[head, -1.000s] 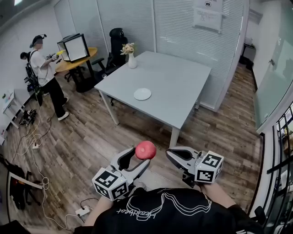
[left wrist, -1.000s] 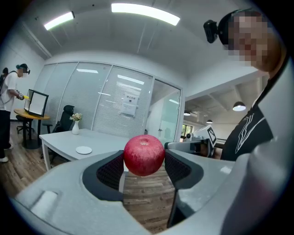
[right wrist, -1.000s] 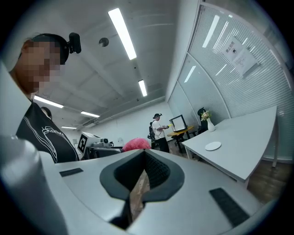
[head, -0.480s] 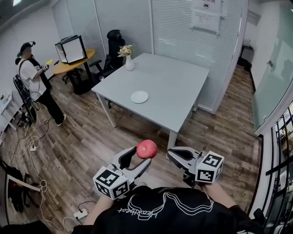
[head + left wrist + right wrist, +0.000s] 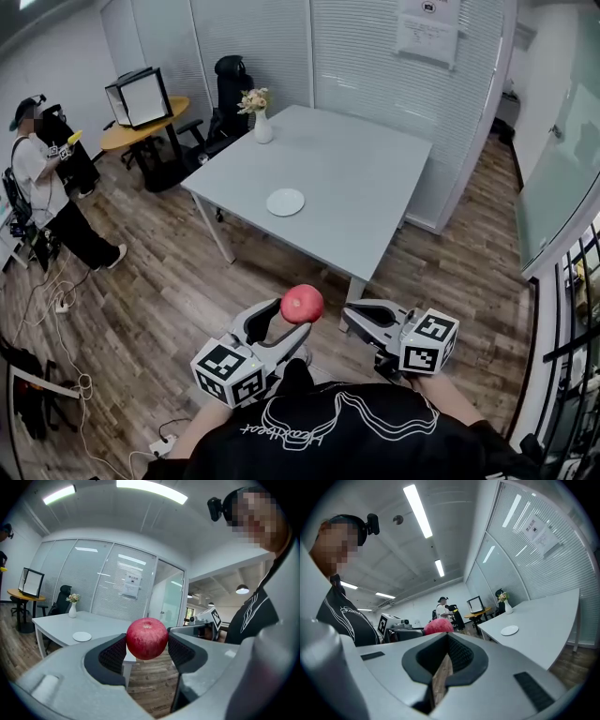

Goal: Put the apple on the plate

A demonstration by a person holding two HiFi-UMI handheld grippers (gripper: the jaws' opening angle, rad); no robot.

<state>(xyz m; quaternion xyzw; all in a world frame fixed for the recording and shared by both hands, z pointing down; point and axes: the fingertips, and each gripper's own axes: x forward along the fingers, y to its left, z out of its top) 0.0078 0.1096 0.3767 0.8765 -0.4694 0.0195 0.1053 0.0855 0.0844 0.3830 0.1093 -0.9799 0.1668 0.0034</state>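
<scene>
Clamping the apple point(image 5: 302, 304), left tool point(image 5: 291, 319) sits level beside the closed, empty right tool point(image 5: 349, 316), well short of the worktop point(image 5: 366, 178).

The apple point(image 5: 302, 304) is deep red, set against black ribbed pads point(image 5: 114, 654) on the pale grey fingers point(image 5: 70, 672) of the left gripper point(image 5: 291, 317). The right gripper point(image 5: 347, 317) is the same grey with black pads. Each bears a cube point(image 5: 225, 373) patterned in black-and-white squares. The plate point(image 5: 285, 202) is plain white on the light grey bench point(image 5: 356, 159). At the bench's far corner the vase point(image 5: 263, 131) is white, its flowers point(image 5: 257, 99) cream and pale pink. The floor point(image 5: 169, 291) is brown wood-grain planks.
</scene>
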